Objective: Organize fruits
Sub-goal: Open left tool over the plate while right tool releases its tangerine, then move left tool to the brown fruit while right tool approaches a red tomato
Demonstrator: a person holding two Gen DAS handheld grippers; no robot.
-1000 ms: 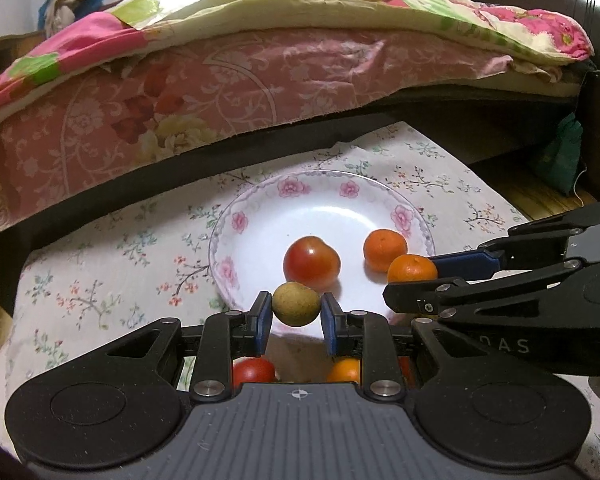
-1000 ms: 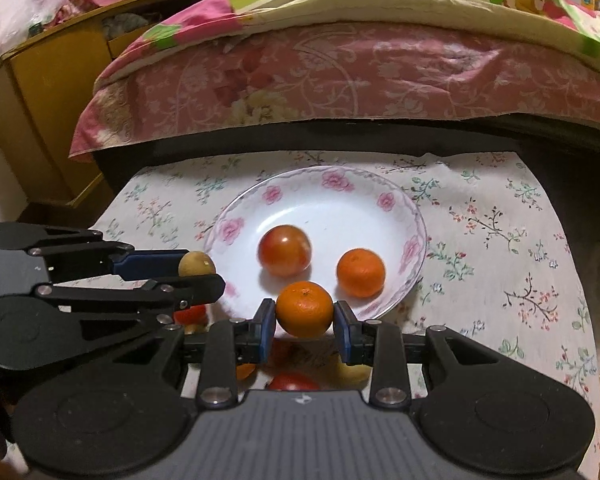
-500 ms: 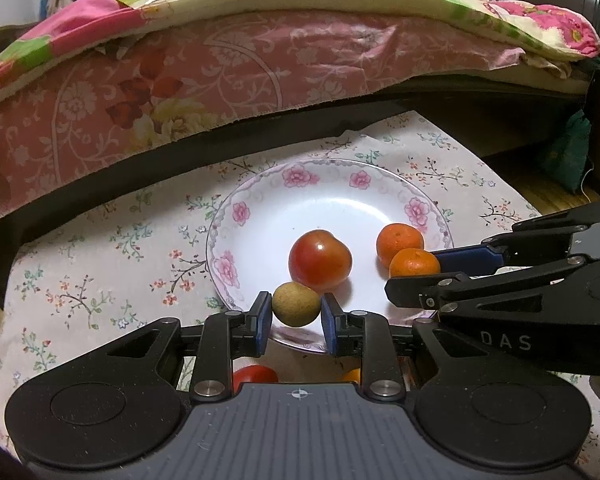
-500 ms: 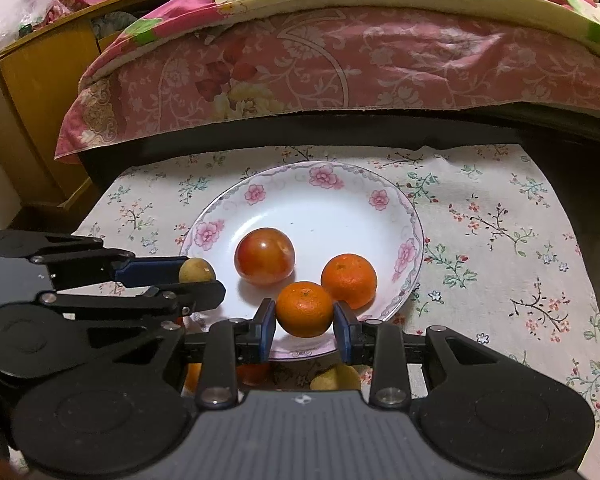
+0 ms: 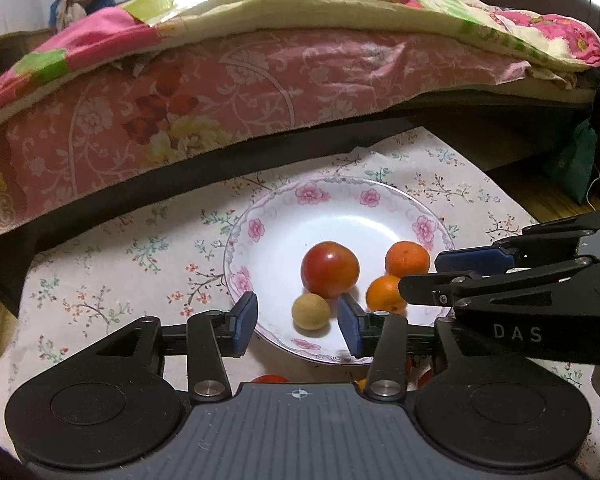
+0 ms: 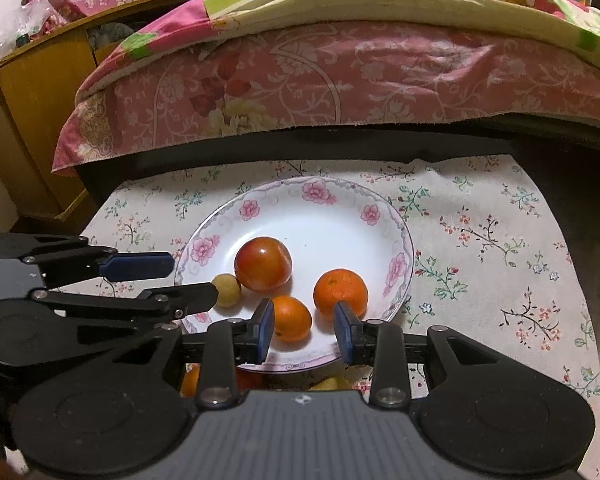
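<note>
Plate (image 6: 400, 236) holds tomato (image 6: 263, 263), two oranges (image 6: 341, 288), perhaps a longan (image 6: 227, 290).

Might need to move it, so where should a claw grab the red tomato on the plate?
Across its widest middle, coming down from above: the red tomato is round and smooth, and the small yellow fruit and nearer orange crowd its near side.

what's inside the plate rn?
In the plate: a tomato, two oranges and a small yellowish fruit. The tongs' bodies cover the plate's near rim and most of the fruit lying in front of it.
</note>
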